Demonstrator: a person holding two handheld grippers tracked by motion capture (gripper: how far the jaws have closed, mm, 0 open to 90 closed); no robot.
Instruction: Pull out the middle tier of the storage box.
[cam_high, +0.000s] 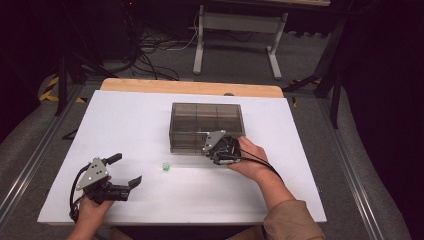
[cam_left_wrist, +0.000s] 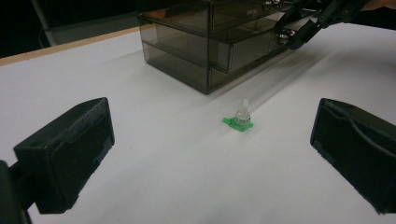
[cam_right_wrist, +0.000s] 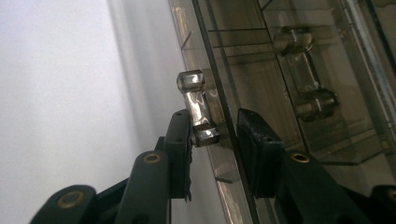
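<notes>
A smoky see-through drawer box (cam_high: 205, 120) stands in the middle of the white table (cam_high: 125, 125). My right gripper (cam_high: 210, 147) is at its front right, tilted against a top drawer. In the right gripper view its jaws (cam_right_wrist: 217, 121) straddle a clear bar handle (cam_right_wrist: 195, 105). One pad touches the handle's lower post, and the other stands apart on the far side of the drawer front. My left gripper (cam_high: 127, 169) rests wide open near the front left. It faces a small green-based clear piece (cam_left_wrist: 240, 120) that lies on the table (cam_high: 166, 167) beyond its jaws (cam_left_wrist: 212, 112).
The box (cam_left_wrist: 196, 46) holds rows of drawers; a second clear handle (cam_right_wrist: 303, 70) shows through the drawer wall. A wooden strip (cam_high: 190, 86) edges the table's far side. Cables and a desk frame (cam_high: 235, 30) sit on the floor beyond.
</notes>
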